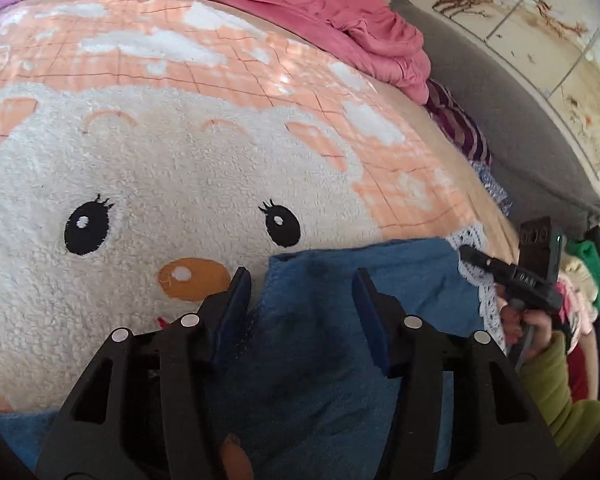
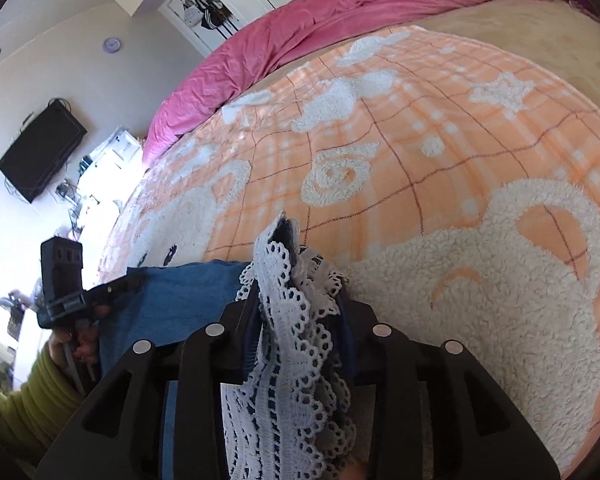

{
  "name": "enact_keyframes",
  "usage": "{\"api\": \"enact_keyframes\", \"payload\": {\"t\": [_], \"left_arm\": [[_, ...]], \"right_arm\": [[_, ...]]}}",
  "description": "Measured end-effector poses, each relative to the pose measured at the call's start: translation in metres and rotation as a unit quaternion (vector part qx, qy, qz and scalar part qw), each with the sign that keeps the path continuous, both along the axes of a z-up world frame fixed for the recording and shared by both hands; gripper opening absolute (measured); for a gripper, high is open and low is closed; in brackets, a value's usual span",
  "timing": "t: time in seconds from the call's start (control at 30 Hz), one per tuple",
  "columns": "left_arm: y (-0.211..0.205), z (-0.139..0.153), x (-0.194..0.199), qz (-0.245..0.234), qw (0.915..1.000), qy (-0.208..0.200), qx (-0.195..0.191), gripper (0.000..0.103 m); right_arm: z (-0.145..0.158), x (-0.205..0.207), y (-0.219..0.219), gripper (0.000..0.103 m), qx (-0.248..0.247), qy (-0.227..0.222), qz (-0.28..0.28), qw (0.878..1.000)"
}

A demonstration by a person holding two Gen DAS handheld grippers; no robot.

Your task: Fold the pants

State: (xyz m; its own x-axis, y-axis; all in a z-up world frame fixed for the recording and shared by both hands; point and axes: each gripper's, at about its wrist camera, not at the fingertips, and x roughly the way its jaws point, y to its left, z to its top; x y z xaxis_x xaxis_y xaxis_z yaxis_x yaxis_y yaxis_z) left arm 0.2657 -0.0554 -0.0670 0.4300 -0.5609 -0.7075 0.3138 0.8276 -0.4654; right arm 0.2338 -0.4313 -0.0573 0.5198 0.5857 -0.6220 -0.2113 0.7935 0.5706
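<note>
One hand-held gripper (image 2: 300, 276) clamped on pants (image 2: 180, 300)

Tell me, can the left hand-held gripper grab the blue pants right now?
Probably yes. The left hand-held gripper is open, right over the blue pants, with nothing between them. The right hand-held gripper already pinches the lace edge.

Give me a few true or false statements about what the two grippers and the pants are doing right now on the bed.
1. The right gripper is shut on the white lace trim. True.
2. The left gripper is clamped on the blue pants. False: its jaws stand open above the fabric.
3. The pants lie on a fleece blanket with a cartoon face. True.
4. The crumpled bedding at the far side is green. False: it is pink.
</note>
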Motion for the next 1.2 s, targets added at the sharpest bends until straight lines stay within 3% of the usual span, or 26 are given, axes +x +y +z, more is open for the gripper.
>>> {"api": "enact_keyframes", "payload": {"t": [0.07, 0.17, 0.27, 0.33, 0.4, 0.47, 0.53, 0.6, 0.7, 0.77, 0.8, 0.83, 0.87, 0.97, 1.07, 1.2], "left_arm": [[-0.008, -0.003, 0.0, -0.002, 0.9995, 0.003, 0.03, 0.009], [-0.007, 0.0, 0.004, 0.006, 0.9998, 0.009, 0.015, 0.004], [-0.008, 0.021, 0.007, 0.013, 0.9991, -0.031, 0.027, 0.004], [-0.012, 0.032, 0.014, 0.012, 0.9981, -0.046, 0.039, 0.004], [-0.017, 0.038, 0.026, 0.017, 0.9977, -0.05, 0.041, 0.004], [-0.026, 0.033, 0.036, 0.023, 0.9959, -0.055, 0.067, 0.004], [-0.038, 0.014, 0.043, 0.022, 0.9925, -0.051, 0.109, 0.004], [-0.036, -0.006, 0.047, 0.029, 0.9917, -0.035, 0.12, 0.006], [-0.025, -0.01, 0.047, 0.043, 0.9945, -0.033, 0.09, 0.008], [-0.016, -0.009, 0.047, 0.051, 0.996, -0.03, 0.067, 0.015], [-0.012, -0.007, 0.046, 0.058, 0.9963, -0.032, 0.056, 0.02], [-0.006, -0.002, 0.042, 0.071, 0.9953, -0.039, 0.053, 0.041], [0.0, 0.005, 0.035, 0.089, 0.9932, -0.049, 0.057, 0.051], [0.014, 0.026, 0.006, 0.113, 0.9888, -0.077, 0.058, 0.052], [0.026, 0.042, -0.033, 0.132, 0.9837, -0.097, 0.074, 0.057], [0.049, 0.053, -0.088, 0.148, 0.9805, -0.104, 0.077, 0.065]], "right_arm": [[0.002, -0.002, 0.002, 0.024, -0.009, -0.008, -0.001, 1.0], [0.019, -0.012, 0.009, 0.019, -0.04, -0.06, -0.013, 0.997], [0.048, -0.017, 0.013, 0.018, -0.063, -0.129, -0.015, 0.99], [0.061, -0.008, 0.017, 0.018, -0.091, -0.145, -0.014, 0.985], [0.064, 0.015, 0.021, 0.019, -0.135, -0.119, -0.017, 0.984], [0.058, 0.034, 0.024, 0.02, -0.16, -0.104, -0.003, 0.982], [0.038, 0.055, 0.033, 0.025, -0.229, -0.071, 0.016, 0.971], [0.013, 0.065, 0.038, 0.035, -0.281, -0.047, 0.017, 0.958], [0.0, 0.065, 0.027, 0.041, -0.26, -0.042, 0.009, 0.965], [0.007, 0.059, 0.017, 0.073, -0.286, -0.054, -0.041, 0.956], [0.011, 0.053, 0.01, 0.074, -0.288, -0.062, -0.06, 0.954], [0.017, 0.043, 0.002, 0.073, -0.272, -0.069, -0.076, 0.957], [0.023, 0.032, -0.005, 0.073, -0.26, -0.077, -0.092, 0.958], [0.044, -0.012, -0.029, 0.073, -0.184, -0.106, -0.131, 0.968], [0.048, -0.054, -0.046, 0.073, -0.098, -0.102, -0.146, 0.979], [0.045, -0.091, -0.048, 0.073, -0.06, -0.078, -0.132, 0.986]]}}
